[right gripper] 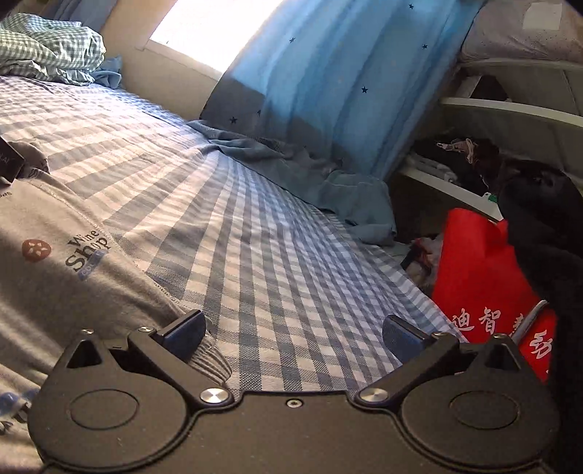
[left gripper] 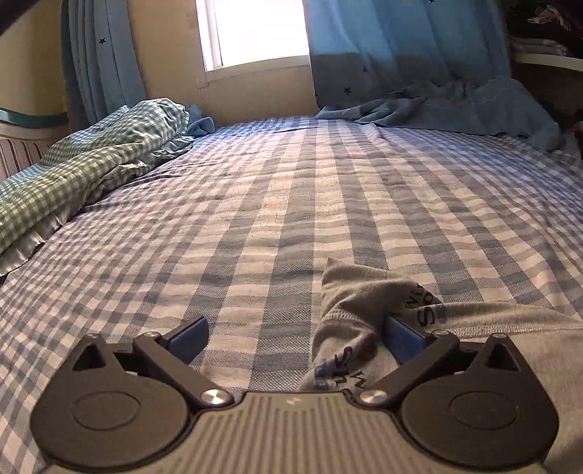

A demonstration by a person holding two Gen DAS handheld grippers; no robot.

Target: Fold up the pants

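Left wrist view looks low across a bed (left gripper: 277, 204) covered in a blue-and-white checked sheet, toward a bright window (left gripper: 260, 31) with blue star-print curtains (left gripper: 400, 47) on either side. The left gripper (left gripper: 297, 337) has its jaws spread wide. Grey pants (left gripper: 360, 310) with printed lettering lie on the sheet at the lower right; a peaked fold of the cloth rises between the jaws and lies against the inner face of the right-hand jaw, while the left-hand jaw stands over bare sheet, so nothing is pinched. A bunched green-checked blanket (left gripper: 91, 156) lies along the bed's left edge, and rumpled blue cloth (left gripper: 455, 105) lies at the far right by the curtain.

From the right wrist view, the right gripper (right gripper: 293, 337) also has its jaws spread wide. The pants (right gripper: 54, 262) spread across the lower left of the bed (right gripper: 277, 255), showing a round orange mark and dark lettering. Their ribbed edge lies just under the left-hand jaw; the right-hand jaw is over checked sheet near the bed's edge, and no cloth is gripped. Beyond that edge stands a red bag (right gripper: 481, 277) with white characters, beside white shelves (right gripper: 510, 109) holding dark clutter. The curtains (right gripper: 346, 73) hang at the far side, with the blue cloth (right gripper: 328, 175) heaped below them.
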